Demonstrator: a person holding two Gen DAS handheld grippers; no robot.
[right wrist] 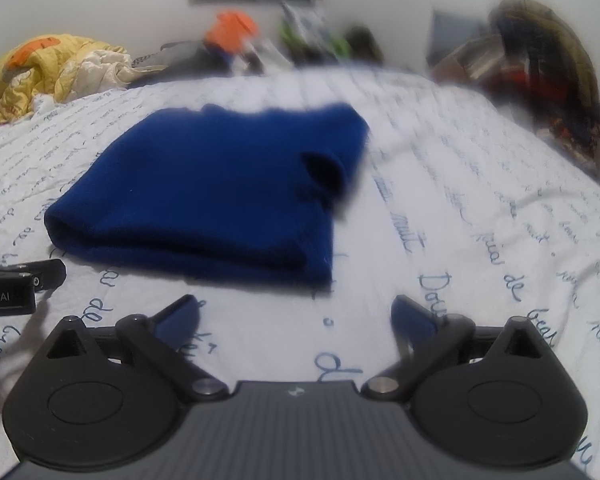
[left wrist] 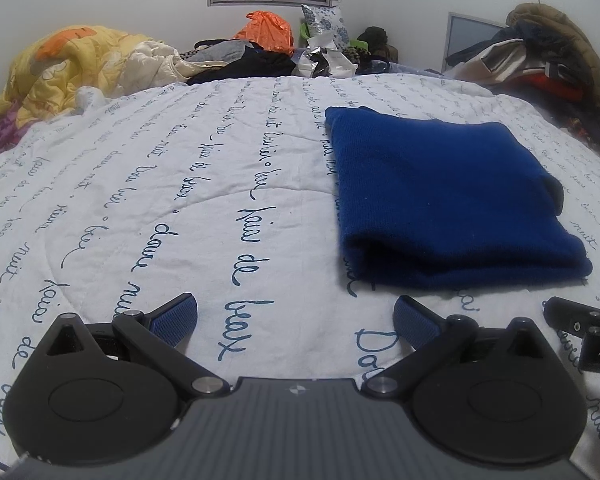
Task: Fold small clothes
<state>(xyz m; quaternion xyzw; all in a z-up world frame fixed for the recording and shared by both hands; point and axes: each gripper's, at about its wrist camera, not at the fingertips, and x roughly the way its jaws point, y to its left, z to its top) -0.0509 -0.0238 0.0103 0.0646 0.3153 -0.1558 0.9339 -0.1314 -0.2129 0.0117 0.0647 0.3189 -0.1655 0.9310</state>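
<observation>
Bed (left wrist: 260, 128) covered by a white quilted spread printed with blue handwritten script, seen low from two gripper cameras. Dark blue fleece garment (left wrist: 448, 196) lay flat on the spread toward the near edge of the bed, already doubled over into a thick, roughly rectangular stack, rounded fold facing the cameras. In the right wrist view, same garment (right wrist: 204, 196) sat ahead and slightly left, with a small dark opening, perhaps a sleeve or neck hole, showing near its far right corner; that view blurred, so finer detail not readable.

Left gripper (left wrist: 296, 316) hovered just short of the garment's near edge, jaws spread wide, nothing between them, blue pads bare. Right gripper (right wrist: 296, 316) likewise spread wide and empty, just short of the garment's near right corner. Neither touched the cloth.

Judged from the lie of the cloth: folding of this piece largely done, edges fairly even, with at most one more fold or a tidy-up left. Whether more small clothes awaited folding could not be told.

Along the far edge of the bed, a jumble: crumpled yellow and orange quilt (left wrist: 72, 68) at the far left corner, dark clothing (left wrist: 252, 64) and an orange plastic bag (left wrist: 266, 32) at the middle, piled coats (left wrist: 548, 56) at the far right.
</observation>
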